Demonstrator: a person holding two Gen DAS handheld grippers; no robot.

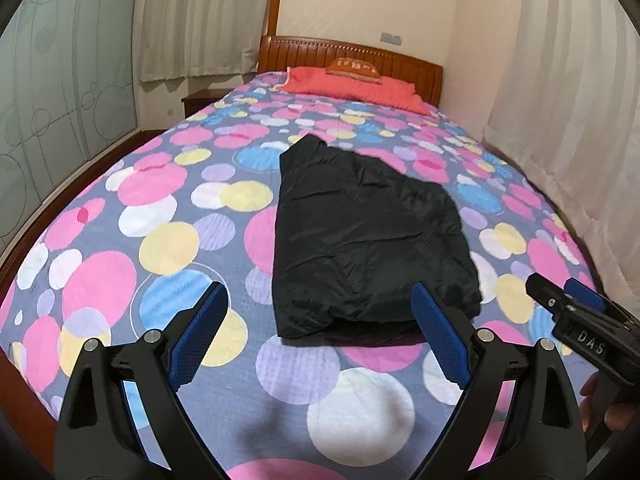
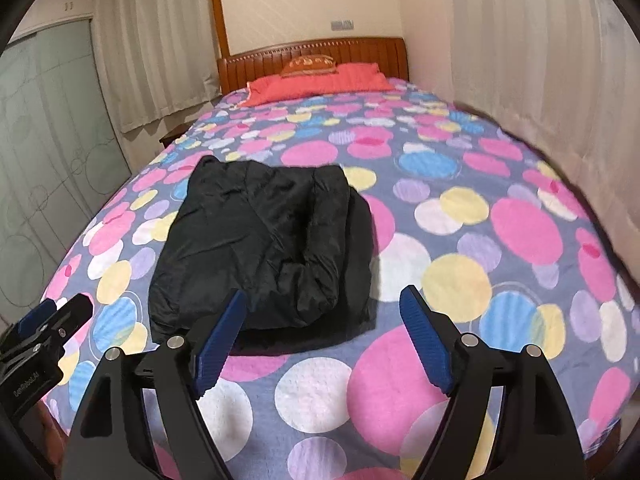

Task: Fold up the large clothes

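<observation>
A black shiny jacket lies folded into a compact rectangle on the bed, also seen in the right wrist view. My left gripper is open and empty, held above the bed just short of the jacket's near edge. My right gripper is open and empty, near the jacket's near right corner. The right gripper also shows in the left wrist view at the right edge. The left gripper shows in the right wrist view at the left edge.
The bed has a cover with pink, yellow, blue and white circles. A red pillow lies at the wooden headboard. Curtains hang along the right side. A glass sliding door stands on the left.
</observation>
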